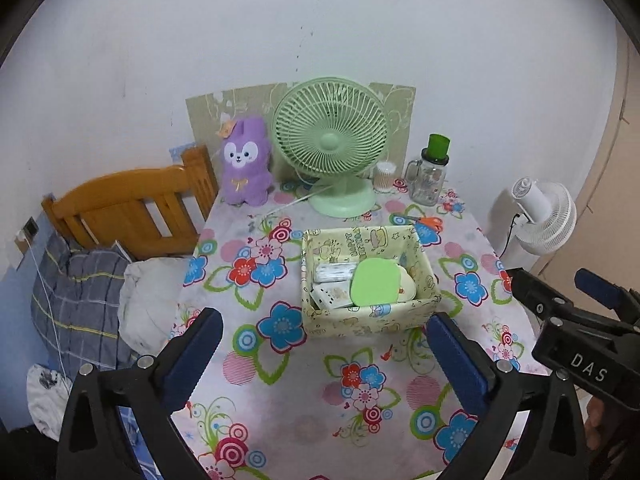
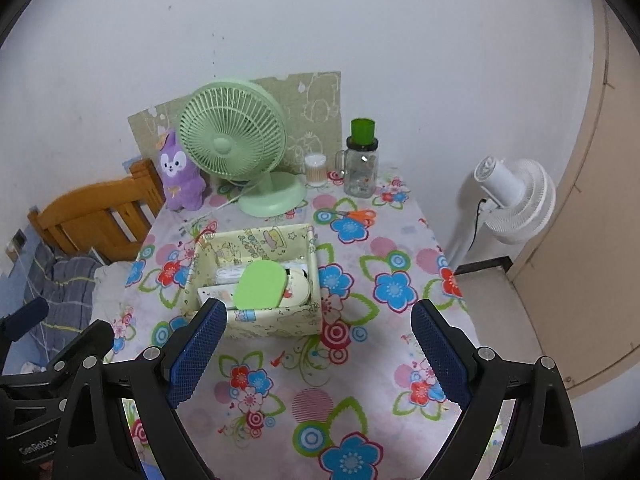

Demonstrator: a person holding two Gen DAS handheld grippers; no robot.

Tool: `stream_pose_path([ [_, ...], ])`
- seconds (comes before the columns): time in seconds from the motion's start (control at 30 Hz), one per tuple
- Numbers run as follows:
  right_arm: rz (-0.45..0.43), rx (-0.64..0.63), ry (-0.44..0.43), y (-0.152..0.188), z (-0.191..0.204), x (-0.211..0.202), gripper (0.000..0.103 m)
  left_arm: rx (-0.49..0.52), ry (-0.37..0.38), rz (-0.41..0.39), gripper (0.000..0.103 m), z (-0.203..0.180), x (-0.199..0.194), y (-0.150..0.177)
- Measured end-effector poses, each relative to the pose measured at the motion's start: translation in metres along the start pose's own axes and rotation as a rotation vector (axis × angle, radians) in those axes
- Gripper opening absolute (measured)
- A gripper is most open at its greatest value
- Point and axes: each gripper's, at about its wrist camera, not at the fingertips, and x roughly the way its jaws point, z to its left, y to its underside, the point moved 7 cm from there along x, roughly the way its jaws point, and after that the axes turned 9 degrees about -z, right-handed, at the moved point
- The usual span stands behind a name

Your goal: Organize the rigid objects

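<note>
Here the left gripper (image 1: pixel 324 354) hangs above the flowered tablecloth (image 1: pixel 280 400) with its blue pads spread wide and nothing between them. The right gripper (image 2: pixel 316 354) is likewise wide apart and empty. Just beyond both sits the yellow patterned box (image 1: pixel 360 322), holding a green-lidded case (image 1: pixel 376 282) and white packets (image 1: pixel 334 272). Behind stand a green fan (image 1: pixel 330 136), a purple plush rabbit (image 1: pixel 244 162) and a jar (image 1: pixel 430 176).
</note>
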Motion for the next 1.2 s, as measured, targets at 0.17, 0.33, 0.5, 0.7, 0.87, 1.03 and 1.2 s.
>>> stream_pose_path([
  [0.17,-0.036,-0.030,0.023,-0.009,0.002,-0.016,0.095,-0.038,0.017,-0.012,0.103,0.004,-0.015,-0.008],
  [0.33,-0.095,-0.083,0.058,-0.019,0.006,-0.035,0.095,-0.032,0.008,-0.034,0.103,0.004,-0.028,-0.014],
  [0.5,-0.093,-0.095,0.045,-0.020,0.011,-0.046,0.095,-0.037,-0.007,-0.064,0.103,0.007,-0.039,-0.017],
  [0.7,-0.050,-0.063,0.012,-0.013,0.012,-0.047,0.095,-0.042,-0.007,-0.059,0.103,0.007,-0.044,-0.016],
  [0.87,-0.070,-0.075,0.044,-0.014,0.011,-0.053,0.095,-0.083,-0.019,-0.063,0.103,0.012,-0.047,-0.016],
  [1.03,-0.079,-0.077,0.048,-0.017,0.012,-0.056,0.095,-0.082,0.000,-0.061,0.103,0.012,-0.049,-0.016],
  [1.2,-0.087,-0.089,0.040,-0.018,0.017,-0.057,0.095,-0.086,0.015,-0.058,0.103,0.012,-0.048,-0.017],
])
